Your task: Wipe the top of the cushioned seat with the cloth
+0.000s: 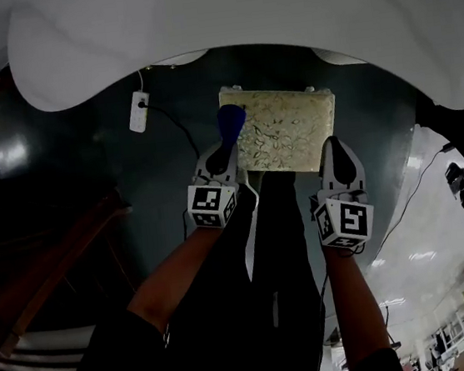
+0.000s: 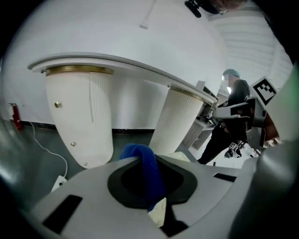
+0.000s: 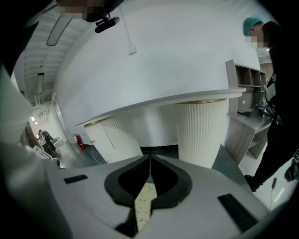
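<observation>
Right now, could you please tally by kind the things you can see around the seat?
cushioned seat: 1
blue cloth: 1
grippers: 2, left gripper shut on the blue cloth, right gripper shut, empty
white power strip: 1
Total: 5

Head view steeply down; 2 gripper views low, forward; shared cushioned seat [image 1: 284, 128]

Left forearm [image 1: 175, 271] and right forearm [image 1: 352, 292] stretched forward, left gripper [image 1: 227, 149] jaws clamped on blue cloth [image 1: 231, 122], right gripper [image 1: 333, 147] jaws pressed together, nothing held
</observation>
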`<state>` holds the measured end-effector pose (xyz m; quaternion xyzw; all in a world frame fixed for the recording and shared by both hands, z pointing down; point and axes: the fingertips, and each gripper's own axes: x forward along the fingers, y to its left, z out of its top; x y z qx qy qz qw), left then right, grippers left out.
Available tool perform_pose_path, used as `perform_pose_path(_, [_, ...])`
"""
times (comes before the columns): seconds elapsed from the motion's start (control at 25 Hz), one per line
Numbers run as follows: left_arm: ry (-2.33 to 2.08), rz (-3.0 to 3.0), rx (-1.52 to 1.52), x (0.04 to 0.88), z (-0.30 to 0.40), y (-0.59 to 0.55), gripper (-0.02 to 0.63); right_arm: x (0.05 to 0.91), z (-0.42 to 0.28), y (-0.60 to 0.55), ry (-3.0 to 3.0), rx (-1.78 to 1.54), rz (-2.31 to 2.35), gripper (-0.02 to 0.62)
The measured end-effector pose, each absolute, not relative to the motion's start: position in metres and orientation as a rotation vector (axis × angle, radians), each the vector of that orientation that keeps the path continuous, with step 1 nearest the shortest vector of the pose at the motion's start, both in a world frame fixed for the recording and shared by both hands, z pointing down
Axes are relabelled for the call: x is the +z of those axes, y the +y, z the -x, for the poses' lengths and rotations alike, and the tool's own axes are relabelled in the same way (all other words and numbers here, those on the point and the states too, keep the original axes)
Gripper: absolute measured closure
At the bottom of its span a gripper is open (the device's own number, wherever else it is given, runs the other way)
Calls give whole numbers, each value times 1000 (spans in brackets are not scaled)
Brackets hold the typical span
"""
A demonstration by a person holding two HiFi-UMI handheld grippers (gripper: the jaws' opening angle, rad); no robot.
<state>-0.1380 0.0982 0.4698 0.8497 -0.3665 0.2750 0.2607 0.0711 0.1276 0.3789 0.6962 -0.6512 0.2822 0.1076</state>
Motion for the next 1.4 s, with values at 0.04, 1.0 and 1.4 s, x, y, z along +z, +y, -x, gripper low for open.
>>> perform_pose_path(0.04, [-1022, -2280, 762, 474, 152, 97, 571, 377, -66, 126, -1915, 820, -2048, 557])
perform_pose_path(1.0, [-911, -2265, 896, 584, 188, 147, 571, 410, 37, 133, -1980, 879, -1942, 557])
perform_pose_path(1.4, [-775, -2243, 945, 616, 157, 165, 570, 418, 15, 133, -1965, 875, -1984, 557])
